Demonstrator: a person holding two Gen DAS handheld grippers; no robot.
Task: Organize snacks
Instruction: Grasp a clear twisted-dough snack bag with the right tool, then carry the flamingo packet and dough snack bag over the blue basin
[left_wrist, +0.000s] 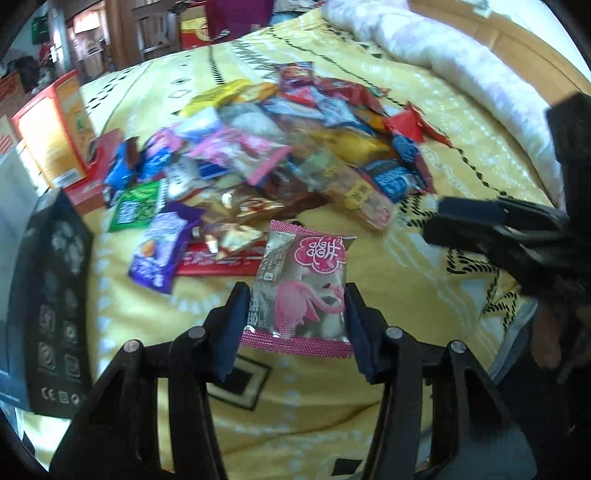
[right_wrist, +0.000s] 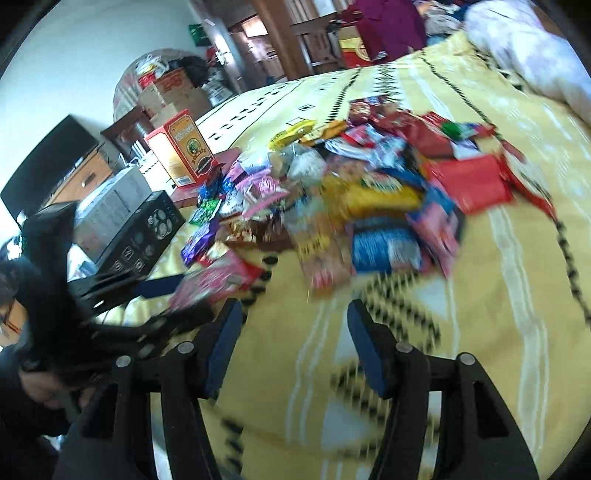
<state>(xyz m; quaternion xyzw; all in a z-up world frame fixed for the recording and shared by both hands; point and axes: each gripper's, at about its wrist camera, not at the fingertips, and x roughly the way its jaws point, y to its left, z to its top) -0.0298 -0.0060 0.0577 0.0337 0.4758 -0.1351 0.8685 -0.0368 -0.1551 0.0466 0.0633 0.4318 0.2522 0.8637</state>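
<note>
On the yellow bedspread, left to right: black box; left gripper, jaws pinching a pink flamingo packet, apparently upright, long axis toward the snack pile; right gripper, jaws spread, empty.

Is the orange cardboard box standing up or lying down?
Standing up. The orange cardboard box stands on its short end at the edge of the yellow blanket.

One pile of snack packets, too many to count; one orange box; one black box; two grippers.
</note>
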